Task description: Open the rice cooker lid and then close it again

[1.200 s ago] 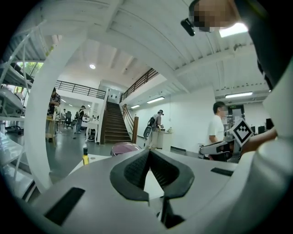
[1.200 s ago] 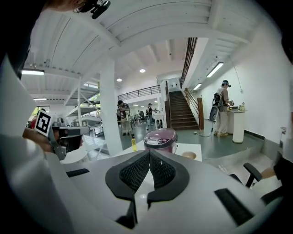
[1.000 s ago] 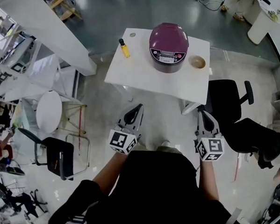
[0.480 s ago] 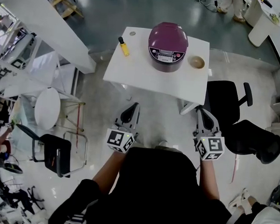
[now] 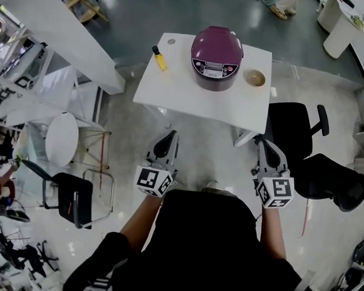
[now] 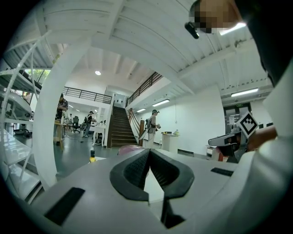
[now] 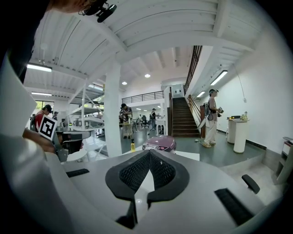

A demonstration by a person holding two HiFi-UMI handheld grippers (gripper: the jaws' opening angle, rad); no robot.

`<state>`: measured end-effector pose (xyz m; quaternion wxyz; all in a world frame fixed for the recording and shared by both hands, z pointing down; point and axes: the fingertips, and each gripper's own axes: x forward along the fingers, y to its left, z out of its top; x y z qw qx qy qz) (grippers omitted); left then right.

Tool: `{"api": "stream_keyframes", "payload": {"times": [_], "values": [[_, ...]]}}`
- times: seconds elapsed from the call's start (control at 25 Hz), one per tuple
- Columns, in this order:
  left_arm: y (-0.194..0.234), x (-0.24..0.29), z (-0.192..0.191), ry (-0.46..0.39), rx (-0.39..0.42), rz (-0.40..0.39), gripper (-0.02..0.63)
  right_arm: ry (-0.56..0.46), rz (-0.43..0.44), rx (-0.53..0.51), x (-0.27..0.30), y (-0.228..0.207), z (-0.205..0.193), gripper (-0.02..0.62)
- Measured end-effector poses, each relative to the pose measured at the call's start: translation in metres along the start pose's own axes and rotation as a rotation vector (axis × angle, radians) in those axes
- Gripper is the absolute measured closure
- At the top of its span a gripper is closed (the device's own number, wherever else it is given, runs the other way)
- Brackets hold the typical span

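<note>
Your left gripper (image 5: 168,137) and right gripper (image 5: 263,144) have stayed put, fingers (image 7: 135,172) pressed together, the cooker (image 5: 217,49) lid-down well ahead, midway between them.

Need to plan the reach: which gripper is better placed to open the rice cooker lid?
Right, marginally. The right gripper has the rice cooker plainly ahead of its jaws; the left gripper barely sees it. Both are shut, short of the table.
</note>
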<state>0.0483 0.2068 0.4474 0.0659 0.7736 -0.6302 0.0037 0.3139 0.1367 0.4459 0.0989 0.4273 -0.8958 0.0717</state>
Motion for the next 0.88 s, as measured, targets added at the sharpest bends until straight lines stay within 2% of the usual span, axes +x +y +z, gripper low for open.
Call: {"api": "stream_keyframes", "payload": {"times": [0.88], "values": [[0.006,-0.016,-0.001,0.002,0.017,0.034,0.603,-0.002,-0.019,-0.012,-0.016,-0.013,-0.006,0.597]]}}
